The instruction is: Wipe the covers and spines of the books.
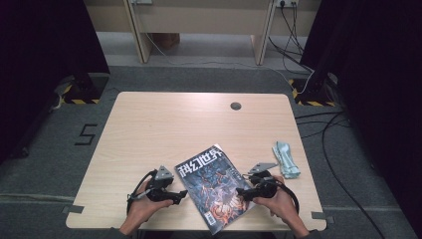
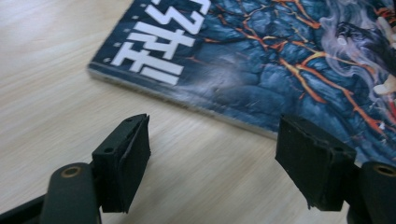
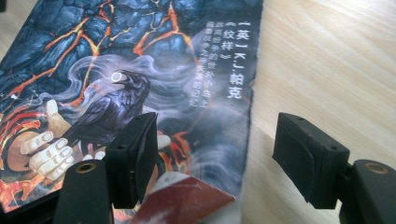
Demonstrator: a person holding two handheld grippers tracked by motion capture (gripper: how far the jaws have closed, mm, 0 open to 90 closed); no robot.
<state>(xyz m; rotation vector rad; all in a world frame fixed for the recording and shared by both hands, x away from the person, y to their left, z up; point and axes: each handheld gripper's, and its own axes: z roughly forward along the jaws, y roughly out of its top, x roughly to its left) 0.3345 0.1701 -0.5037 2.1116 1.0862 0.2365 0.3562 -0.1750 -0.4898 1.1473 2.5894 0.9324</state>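
Observation:
A magazine (image 1: pixel 215 186) with a dark blue and orange cover lies closed and askew near the table's front edge. My left gripper (image 1: pixel 183 196) sits just left of its spine, jaws wide open over bare wood; in the left gripper view (image 2: pixel 212 161) the magazine's spine edge (image 2: pixel 187 100) runs just beyond the pads. My right gripper (image 1: pixel 242 194) hovers at the magazine's right edge. In the right gripper view (image 3: pixel 215 154) its jaws are open and straddle that page edge (image 3: pixel 247 140), one pad over the cover, one over the table. Nothing is gripped.
A folded pale blue cloth (image 1: pixel 285 159) lies on the wooden table (image 1: pixel 164 124) to the right of the magazine. A round grommet (image 1: pixel 236 105) sits near the far edge. Cables cross the floor on the right.

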